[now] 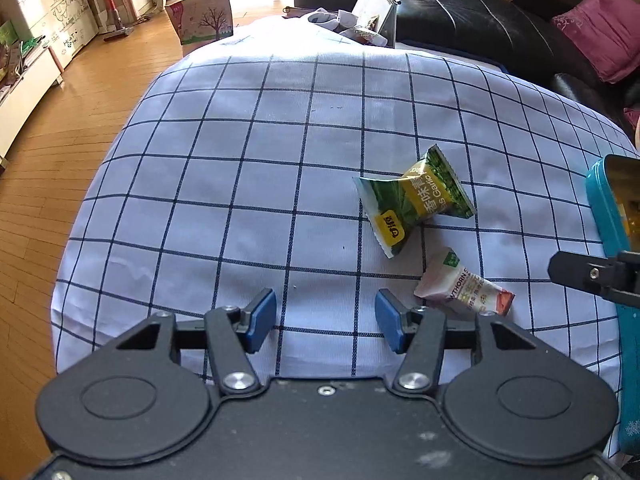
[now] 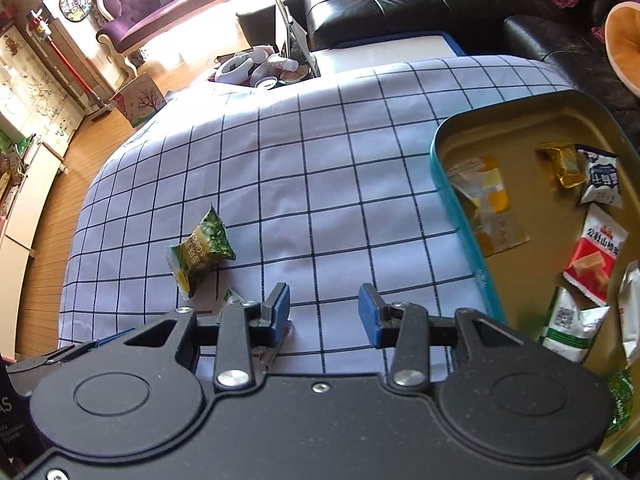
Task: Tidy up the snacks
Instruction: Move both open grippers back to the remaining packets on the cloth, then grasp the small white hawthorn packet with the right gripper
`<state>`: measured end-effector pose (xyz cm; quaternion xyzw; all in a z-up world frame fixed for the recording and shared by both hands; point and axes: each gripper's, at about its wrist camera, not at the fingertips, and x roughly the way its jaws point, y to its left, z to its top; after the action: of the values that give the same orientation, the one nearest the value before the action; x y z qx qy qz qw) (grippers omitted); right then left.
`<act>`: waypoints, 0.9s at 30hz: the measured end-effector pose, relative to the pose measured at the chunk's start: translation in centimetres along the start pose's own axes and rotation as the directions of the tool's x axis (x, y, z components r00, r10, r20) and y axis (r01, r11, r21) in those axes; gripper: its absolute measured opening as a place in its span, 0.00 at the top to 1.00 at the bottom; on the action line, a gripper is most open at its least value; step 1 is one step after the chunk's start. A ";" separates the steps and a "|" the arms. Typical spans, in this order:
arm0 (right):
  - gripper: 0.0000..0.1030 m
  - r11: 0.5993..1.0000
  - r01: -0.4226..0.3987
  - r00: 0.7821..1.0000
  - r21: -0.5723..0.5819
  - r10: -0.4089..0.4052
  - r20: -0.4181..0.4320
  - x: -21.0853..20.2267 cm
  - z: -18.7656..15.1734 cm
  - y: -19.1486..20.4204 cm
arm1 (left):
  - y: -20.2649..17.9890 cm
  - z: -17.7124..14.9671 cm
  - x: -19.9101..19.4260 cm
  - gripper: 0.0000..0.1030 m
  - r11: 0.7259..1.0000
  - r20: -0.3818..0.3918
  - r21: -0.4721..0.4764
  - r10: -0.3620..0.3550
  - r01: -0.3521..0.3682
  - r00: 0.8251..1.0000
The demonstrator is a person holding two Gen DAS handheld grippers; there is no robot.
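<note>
Tabletop [image 2: 320,184] draped in smooth white cloth gridded with dark lines carries a rounded teal tin [image 2: 452,216], gold inside, holding several crinkled snack packets. Both black grippers, left [image 1: 326,322] and right [image 2: 324,312], hover spread and empty, blue pads apart. Green garlic-pea packet [image 1: 414,204] and pale hawthorn packet [image 1: 464,286] lie loose on the cloth, left of the tin.

Sunlit wooden floor [image 1: 72,120], black leather sofa [image 2: 400,0] (pink cushion [image 1: 600,32]), purple chaise [image 2: 132,12]
</note>
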<state>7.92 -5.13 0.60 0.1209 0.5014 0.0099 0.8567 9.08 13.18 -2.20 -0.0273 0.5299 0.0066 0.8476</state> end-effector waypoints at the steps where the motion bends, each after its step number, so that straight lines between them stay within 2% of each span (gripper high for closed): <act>1: 0.52 1.000 0.006 1.000 0.000 -0.006 -0.006 0.4 0.0 0.2 | -0.1 -0.1 0.0 0.42 1.000 0.002 0.006 -0.001 0.001 1.000; 7: 0.52 0.999 0.032 0.999 -0.020 -0.033 -0.026 1.8 -0.3 1.6 | -0.7 -0.4 0.1 0.39 0.999 0.017 0.048 0.013 -0.014 1.000; 14: 0.52 0.991 0.077 0.996 -0.111 -0.082 -0.039 2.5 -0.9 2.9 | 0.0 -0.5 -0.2 0.38 0.998 0.017 0.052 -0.024 0.023 1.000; 19: 0.52 0.977 0.048 0.995 -0.208 -0.065 -0.076 2.0 -1.7 3.0 | 1.5 -0.3 -0.5 0.38 0.996 0.015 0.009 -0.085 0.085 0.996; 22: 0.53 0.971 0.030 0.994 -0.236 -0.054 -0.094 1.7 -2.0 2.9 | 2.2 -0.2 -0.9 0.40 0.999 0.035 -0.015 -0.048 0.049 0.998; 24: 0.53 0.977 0.017 0.996 -0.213 -0.035 -0.084 1.2 -1.7 2.6 | 2.8 -0.1 -1.2 0.41 0.999 0.048 -0.034 -0.027 0.028 0.998; 27: 0.52 0.982 -0.046 0.996 -0.183 0.032 -0.081 0.6 -1.5 2.6 | 3.9 0.0 -1.3 0.41 0.996 0.055 -0.077 -0.047 0.051 0.997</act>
<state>7.18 -2.25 -0.12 0.0504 0.5289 0.0778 0.8436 8.38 17.08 -1.16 -0.0732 0.5059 0.0074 0.8595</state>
